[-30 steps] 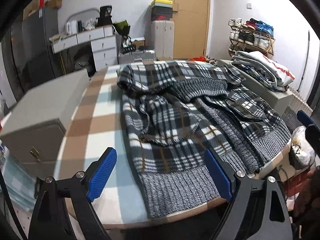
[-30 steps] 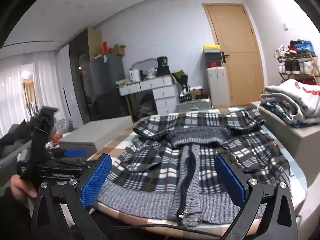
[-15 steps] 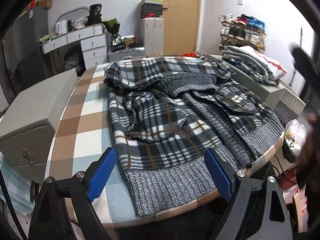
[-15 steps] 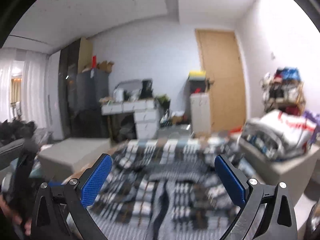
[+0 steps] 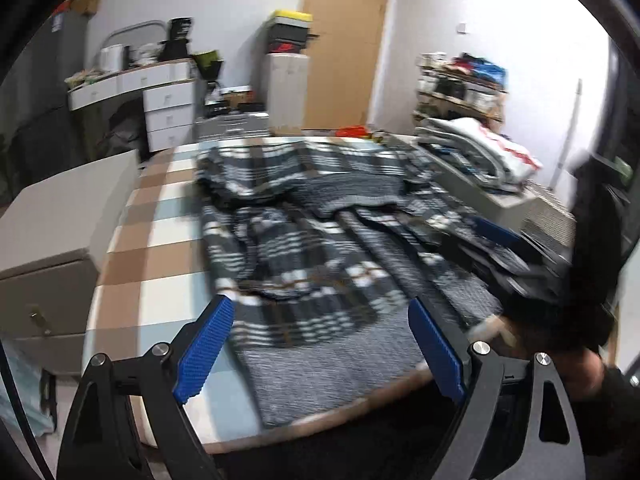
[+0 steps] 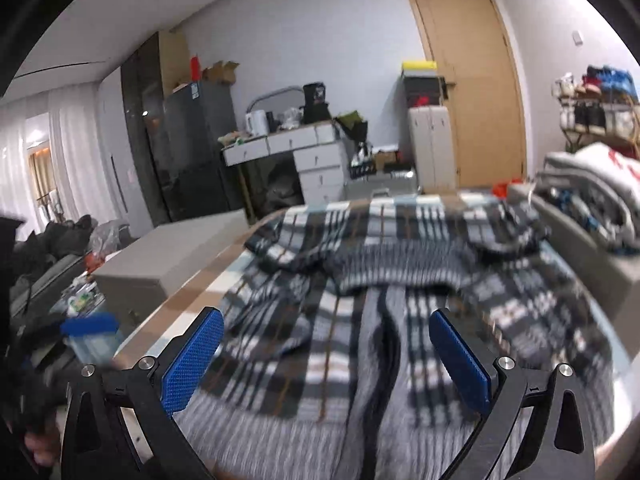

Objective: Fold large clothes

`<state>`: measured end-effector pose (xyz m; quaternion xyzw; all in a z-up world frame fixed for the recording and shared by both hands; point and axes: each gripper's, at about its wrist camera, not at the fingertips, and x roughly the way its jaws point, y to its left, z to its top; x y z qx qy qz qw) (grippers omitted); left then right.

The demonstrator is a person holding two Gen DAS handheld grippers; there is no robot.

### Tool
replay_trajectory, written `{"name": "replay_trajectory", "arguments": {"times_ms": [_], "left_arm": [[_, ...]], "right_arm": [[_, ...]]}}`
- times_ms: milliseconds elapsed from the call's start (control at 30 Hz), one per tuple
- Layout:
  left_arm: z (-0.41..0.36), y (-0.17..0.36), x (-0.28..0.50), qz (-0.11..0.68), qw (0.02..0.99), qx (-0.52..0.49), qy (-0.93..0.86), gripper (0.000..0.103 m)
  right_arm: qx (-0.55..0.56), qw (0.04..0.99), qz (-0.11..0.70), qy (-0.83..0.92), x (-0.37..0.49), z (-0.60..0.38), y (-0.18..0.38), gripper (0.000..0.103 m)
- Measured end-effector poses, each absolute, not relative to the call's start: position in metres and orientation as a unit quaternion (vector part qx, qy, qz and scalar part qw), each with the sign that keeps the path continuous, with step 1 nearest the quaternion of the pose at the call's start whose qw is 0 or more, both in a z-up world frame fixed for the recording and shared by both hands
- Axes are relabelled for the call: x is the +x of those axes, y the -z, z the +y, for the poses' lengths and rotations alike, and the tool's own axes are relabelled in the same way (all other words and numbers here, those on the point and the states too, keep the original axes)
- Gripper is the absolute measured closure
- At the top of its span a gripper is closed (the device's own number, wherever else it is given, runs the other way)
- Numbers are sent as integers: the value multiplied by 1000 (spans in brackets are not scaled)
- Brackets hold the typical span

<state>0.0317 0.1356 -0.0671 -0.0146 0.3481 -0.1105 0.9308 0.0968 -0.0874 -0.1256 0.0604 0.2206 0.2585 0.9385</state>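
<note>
A large grey, black and white plaid jacket (image 5: 320, 240) with grey ribbed hem and collar lies spread and rumpled on a round table with a checked cloth (image 5: 160, 248). It also shows in the right wrist view (image 6: 380, 300), front zip open toward me. My left gripper (image 5: 320, 352) is open and empty above the hem at the near edge. My right gripper (image 6: 326, 356) is open and empty above the hem near the zip. The right gripper shows blurred at the right of the left wrist view (image 5: 500, 240), over the jacket's right side.
A grey box cabinet (image 5: 60, 216) stands left of the table. A stack of folded clothes (image 5: 480, 152) rests on a grey box at the right. White drawers (image 6: 320, 160), a fridge (image 6: 192, 148) and a wooden door (image 6: 476, 80) stand behind.
Both grippers have moved down and forward toward the jacket's near hem. The right gripper swung up, then back down over the jacket. Both stay open.
</note>
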Motion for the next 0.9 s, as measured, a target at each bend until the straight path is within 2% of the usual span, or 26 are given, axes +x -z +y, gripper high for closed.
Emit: {"name": "replay_trajectory", "arguments": {"times_ms": [233,467,567,900], "left_arm": [[174,104,51,422,899,-94,64,17],[190,142,59,476,863,-146,79,17],[186,135,56,462,867,-151,109,17],[166,137,66,489,836,-153,194,17]], "right_arm": [[43,910,284,-298,62,-80,154,0],[27,901,288,-324,50,-67,163,0],[53,899,293,-320,56,-77,161,0],[86,900,284,-319,55,-88,156,0]]}}
